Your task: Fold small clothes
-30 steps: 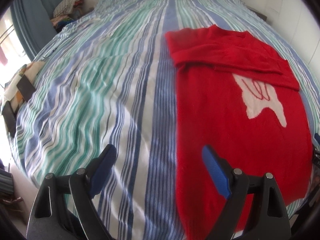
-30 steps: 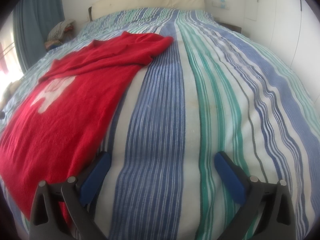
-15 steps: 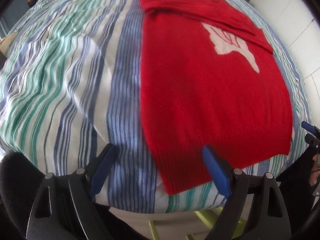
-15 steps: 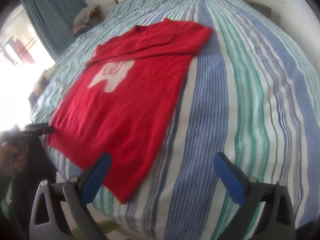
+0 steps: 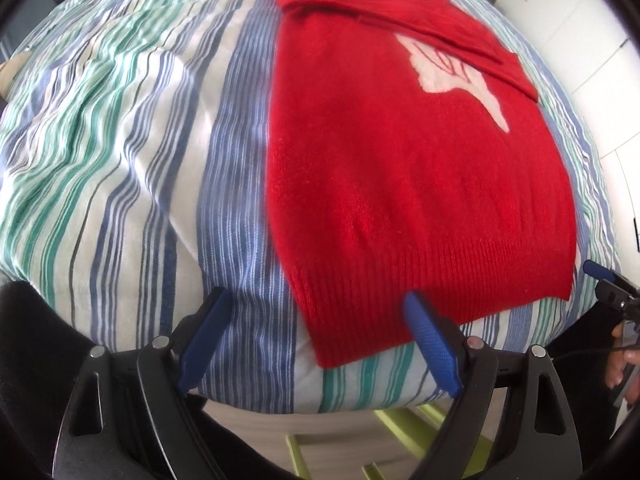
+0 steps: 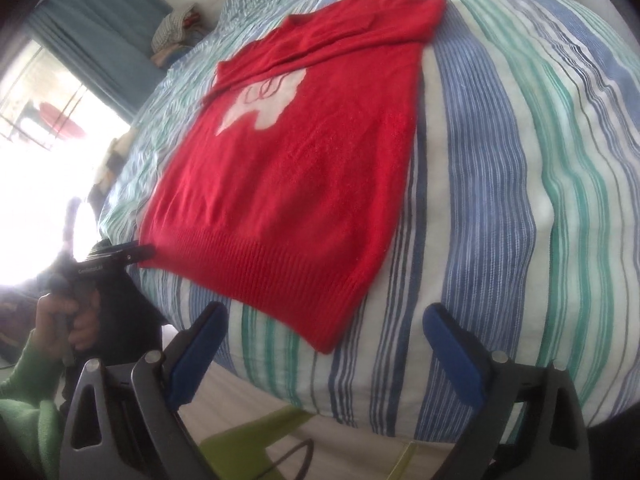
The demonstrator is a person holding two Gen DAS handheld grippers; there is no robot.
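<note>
Ahead of both tongs, a red sweater (image 5: pixel 404 168) lies flat on the striped bed cover (image 5: pixel 120 128), its sleeves folded across the chest near the far end and its ribbed hem (image 6: pixel 272 272) nearest the bed's foot edge. A white motif (image 6: pixel 264 108) shows on the front, partly under a folded sleeve.

Left tongs (image 5: pixel 316 344) hover just off the foot edge, fingers spread wide and gripping nothing; the hem's near corner sits between them, close to the right-hand blue pad (image 5: pixel 430 350), though contact cannot be told. Right tongs (image 6: pixel 326 356) hang at the opposite hem corner, likewise wide open and empty, with the corner's tip lying between the pads, slightly beyond them.

Seen from the right wrist camera, the person's left hand (image 6: pixel 60 312), in a green sleeve (image 6: pixel 28 400), clasps the other tool's handle to the left of the hem. Beyond the sweater, the cover runs on towards blue curtains (image 6: pixel 100 28) and a pile of folded cloth (image 6: pixel 176 28).
</note>
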